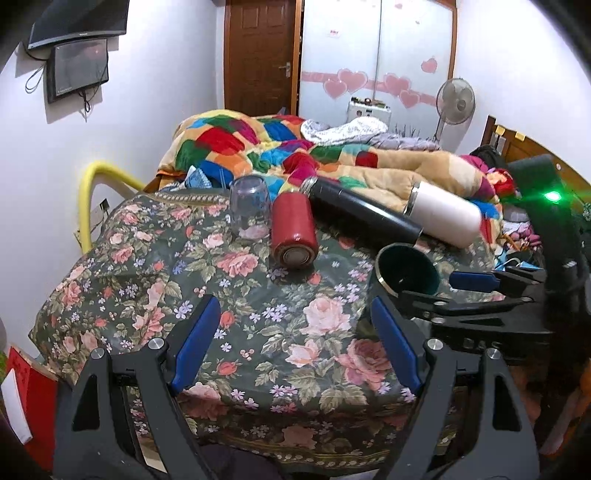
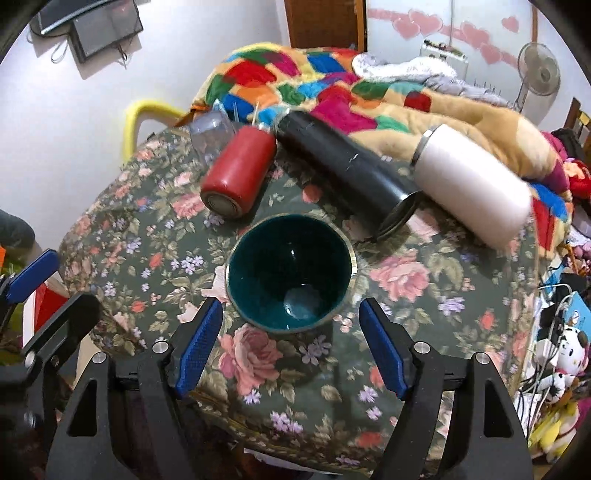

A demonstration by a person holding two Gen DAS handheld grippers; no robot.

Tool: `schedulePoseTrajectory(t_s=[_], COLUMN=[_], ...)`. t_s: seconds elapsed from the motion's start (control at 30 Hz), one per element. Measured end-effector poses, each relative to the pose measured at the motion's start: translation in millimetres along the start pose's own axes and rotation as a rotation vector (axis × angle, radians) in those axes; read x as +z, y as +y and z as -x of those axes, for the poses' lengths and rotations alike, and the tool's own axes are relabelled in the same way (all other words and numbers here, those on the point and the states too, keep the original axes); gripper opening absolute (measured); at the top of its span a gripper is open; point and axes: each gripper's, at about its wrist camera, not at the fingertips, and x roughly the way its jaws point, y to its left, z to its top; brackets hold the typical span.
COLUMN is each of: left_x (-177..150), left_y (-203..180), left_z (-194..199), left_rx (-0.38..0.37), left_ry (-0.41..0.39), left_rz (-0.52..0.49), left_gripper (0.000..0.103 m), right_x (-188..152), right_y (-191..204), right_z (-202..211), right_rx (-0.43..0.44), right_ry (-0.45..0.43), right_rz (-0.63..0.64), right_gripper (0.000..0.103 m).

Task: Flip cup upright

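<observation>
Right gripper (image 2: 290, 334) around cup (image 2: 290, 275)

You find no writing you can read here. At eleven o'clock, the lower edge of the monitor (image 1: 79, 24) carries a small mark, too tiny to make out; the red sticker (image 1: 334, 34) at twelve o'clock blurs likewise.

Black tool (image 2: 290, 341) frames, blue pads (image 2: 197, 350), silver screws.

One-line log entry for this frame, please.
green cup: on its side, mouth toward right tool | right tool: open, at cup, not gripping | left tool: open, nothing held | flip: not done
</observation>
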Motion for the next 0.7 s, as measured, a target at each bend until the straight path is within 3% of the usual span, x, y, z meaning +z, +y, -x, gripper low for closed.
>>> schedulePoseTrajectory(t_s=[0.27, 0.47, 0.7], left_x=[20, 36, 38], left_y=[-14, -31, -44], left_z=[55, 117, 190], left_rx=[-0.032, -0.053, -0.082], left_ry=[-0.119, -0.281, -0.488], left_rz=[-0.007, -0.036, -0.041], left_gripper=[0.083, 0.085, 0.094], right_x=[-9, -27, -53], right_y=[-5, 1, 16], right_z=[106, 199, 256], right_rx=[-0.031, -0.064, -0.093], right_ry=[-0.264, -0.536, -0.753], right_rz=[-0.004, 0.004, 0.001], right_gripper=[0.074, 0.075, 0.079])
